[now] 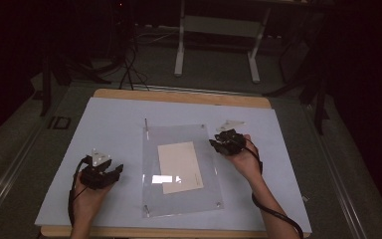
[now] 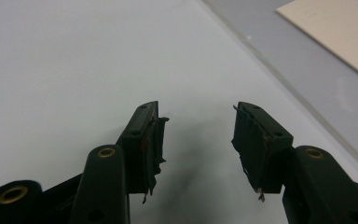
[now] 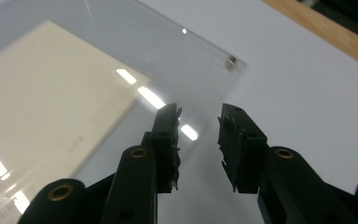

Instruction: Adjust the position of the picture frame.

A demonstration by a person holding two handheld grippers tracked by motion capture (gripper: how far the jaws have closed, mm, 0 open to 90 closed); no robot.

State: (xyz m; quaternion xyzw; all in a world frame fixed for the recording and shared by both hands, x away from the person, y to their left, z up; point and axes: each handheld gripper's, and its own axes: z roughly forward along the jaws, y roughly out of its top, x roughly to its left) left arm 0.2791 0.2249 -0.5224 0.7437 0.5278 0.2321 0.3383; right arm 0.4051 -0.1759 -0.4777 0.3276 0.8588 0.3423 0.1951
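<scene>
A clear acrylic sheet lies flat in the middle of the white mat, with a cream paper under it. My left gripper rests left of the sheet, open, with bare mat between its jaws. The sheet's edge and the paper show at the upper right of the left gripper view. My right gripper hovers at the sheet's right edge near the far corner. It is open with nothing between its fingers, and they point at the sheet near a small corner screw.
The white mat covers a wooden table whose rim shows at the back. A thin metal pin stands at the sheet's far left corner and small screws mark the near corners. Table legs and cables stand on the floor beyond.
</scene>
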